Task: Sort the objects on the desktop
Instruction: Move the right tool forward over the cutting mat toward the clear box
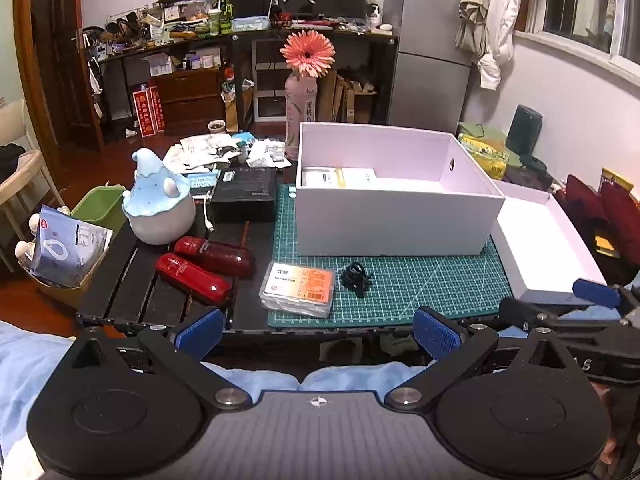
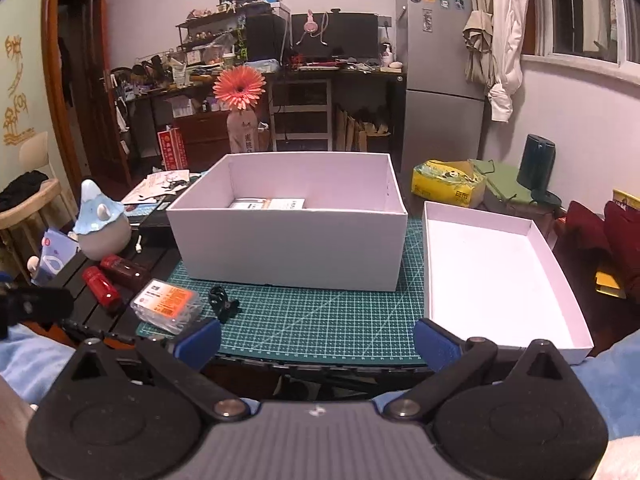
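Your left gripper (image 1: pixel 318 334) and right gripper (image 2: pixel 318 340) both hang spread and empty at the cutting mat's (image 2: pixel 320 320) near edge; the clear plastic case (image 1: pixel 297 288) and black clip (image 1: pixel 355 276) lie at its near-left corner, before the white box (image 2: pixel 288 224).

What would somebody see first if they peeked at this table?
Probably the big white box standing open in the middle of the green cutting mat, with its shallow lid lying to the right. Behind it, an orange-pink flower pokes out of a bottle, and two red bottles lie on the dark table at the left.
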{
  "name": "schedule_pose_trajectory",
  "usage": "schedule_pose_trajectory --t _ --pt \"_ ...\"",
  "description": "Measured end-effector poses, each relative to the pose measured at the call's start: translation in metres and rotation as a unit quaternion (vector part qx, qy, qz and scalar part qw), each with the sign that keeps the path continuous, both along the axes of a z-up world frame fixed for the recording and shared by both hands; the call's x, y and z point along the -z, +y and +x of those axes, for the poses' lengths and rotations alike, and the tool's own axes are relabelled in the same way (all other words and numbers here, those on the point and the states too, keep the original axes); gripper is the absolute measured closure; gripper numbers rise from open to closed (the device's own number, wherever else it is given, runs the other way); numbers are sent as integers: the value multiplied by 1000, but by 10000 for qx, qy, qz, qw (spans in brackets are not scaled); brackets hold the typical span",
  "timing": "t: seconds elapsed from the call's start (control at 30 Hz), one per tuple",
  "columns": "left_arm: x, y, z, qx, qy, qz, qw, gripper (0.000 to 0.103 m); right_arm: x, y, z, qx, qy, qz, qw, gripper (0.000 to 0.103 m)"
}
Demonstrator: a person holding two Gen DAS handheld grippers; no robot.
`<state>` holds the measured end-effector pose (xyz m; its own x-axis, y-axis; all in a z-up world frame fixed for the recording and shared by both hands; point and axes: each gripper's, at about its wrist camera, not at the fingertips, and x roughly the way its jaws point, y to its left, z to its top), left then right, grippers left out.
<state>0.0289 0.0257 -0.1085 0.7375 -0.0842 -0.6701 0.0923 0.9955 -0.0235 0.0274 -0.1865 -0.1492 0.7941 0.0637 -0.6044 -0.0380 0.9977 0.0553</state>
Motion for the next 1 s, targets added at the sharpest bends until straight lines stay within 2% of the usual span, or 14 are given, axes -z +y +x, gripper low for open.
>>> schedule_pose_trajectory --t 0.23,0.47,0.77,1.0 --pt "-13 17 2 -91 -184 21 9998 0 6 -7 5 60 218 322 9992 0" --pt "-20 39 5 -259 -265 36 9993 0 7 -2 8 -144 373 277 9988 1" --pt "-26 57 -1 -321 -339 166 9988 0 7 5 7 -375 283 291 9985 1" --pt "-23 69 -4 -431 -387 230 9981 0 8 0 9 -348 319 512 9976 1"
